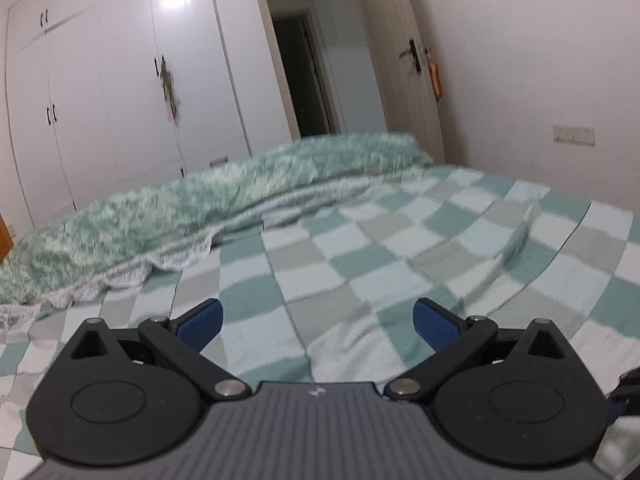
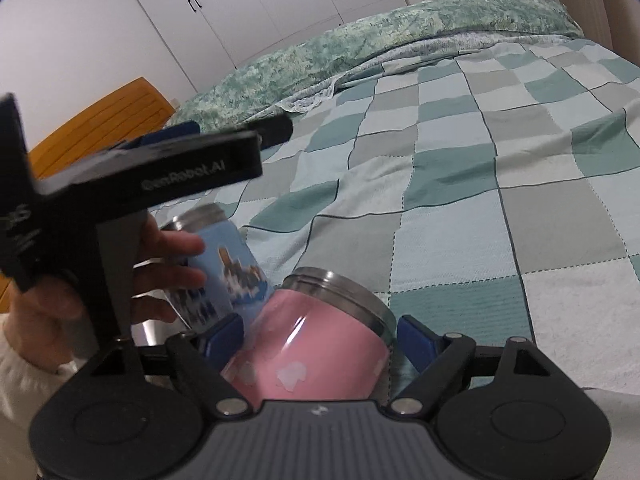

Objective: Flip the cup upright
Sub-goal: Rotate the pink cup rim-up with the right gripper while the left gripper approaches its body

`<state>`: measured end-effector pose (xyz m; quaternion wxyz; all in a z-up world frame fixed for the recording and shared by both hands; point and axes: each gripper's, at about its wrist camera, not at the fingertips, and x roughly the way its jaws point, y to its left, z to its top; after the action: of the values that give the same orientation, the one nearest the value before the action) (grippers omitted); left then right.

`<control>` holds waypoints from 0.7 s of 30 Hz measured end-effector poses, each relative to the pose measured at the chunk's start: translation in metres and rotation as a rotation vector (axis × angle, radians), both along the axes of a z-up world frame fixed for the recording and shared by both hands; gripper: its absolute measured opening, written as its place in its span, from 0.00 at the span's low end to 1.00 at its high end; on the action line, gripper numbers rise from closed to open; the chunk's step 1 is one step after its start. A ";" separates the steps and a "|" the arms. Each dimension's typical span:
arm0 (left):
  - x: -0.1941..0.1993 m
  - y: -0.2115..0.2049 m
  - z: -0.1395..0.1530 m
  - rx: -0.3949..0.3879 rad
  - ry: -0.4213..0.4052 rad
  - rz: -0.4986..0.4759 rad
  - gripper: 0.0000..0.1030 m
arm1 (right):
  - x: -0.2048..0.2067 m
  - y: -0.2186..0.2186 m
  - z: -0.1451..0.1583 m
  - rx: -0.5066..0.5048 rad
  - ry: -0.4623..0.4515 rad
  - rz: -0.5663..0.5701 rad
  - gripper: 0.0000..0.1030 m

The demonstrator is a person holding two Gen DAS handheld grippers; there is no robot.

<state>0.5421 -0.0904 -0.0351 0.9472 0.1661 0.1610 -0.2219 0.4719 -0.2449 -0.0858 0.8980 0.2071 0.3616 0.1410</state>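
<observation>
In the right wrist view a pink steel cup lies tilted on the bed between the blue pads of my right gripper. The jaws stand wide, and I cannot tell whether the pads touch it. Its steel rim points away from the camera. A blue printed steel cup lies just behind it to the left. My left gripper passes above the blue cup, held by a hand. In the left wrist view the left gripper is open and empty over the checked bedspread; no cup shows there.
A fluffy green blanket lies along the far side of the bed. White wardrobes and an open door stand behind it. A wooden headboard is at the left. Checked bedspread spreads to the right.
</observation>
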 end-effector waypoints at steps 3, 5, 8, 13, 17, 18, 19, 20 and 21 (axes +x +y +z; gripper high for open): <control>0.004 0.008 -0.006 -0.040 0.104 -0.073 1.00 | 0.009 -0.001 -0.003 0.023 0.029 0.003 0.83; 0.007 0.011 -0.011 -0.055 0.172 -0.090 1.00 | 0.018 -0.002 -0.009 0.074 0.063 0.012 0.85; 0.010 0.012 -0.019 -0.036 0.196 -0.074 1.00 | 0.026 0.001 -0.015 0.100 0.085 0.018 0.88; 0.014 0.019 -0.019 -0.047 0.217 -0.043 1.00 | 0.034 0.008 -0.013 0.090 0.087 0.017 0.86; 0.009 0.025 -0.015 -0.045 0.223 -0.035 1.00 | 0.030 0.009 -0.007 0.071 0.053 0.022 0.79; 0.006 0.026 -0.015 -0.046 0.225 -0.033 1.00 | 0.030 0.007 -0.006 0.078 0.046 0.017 0.79; 0.003 0.030 -0.014 -0.051 0.230 -0.033 1.00 | 0.030 0.005 -0.006 0.078 0.038 0.010 0.77; -0.001 0.033 -0.014 -0.056 0.237 -0.035 1.00 | 0.031 0.003 -0.005 0.076 0.027 0.004 0.74; -0.003 0.040 -0.012 -0.079 0.244 -0.016 1.00 | 0.030 0.002 -0.003 0.060 0.004 -0.001 0.71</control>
<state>0.5390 -0.0508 -0.0472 0.9246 0.1018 0.2650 -0.2542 0.5019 -0.2433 -0.0885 0.8907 0.2346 0.3591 0.1509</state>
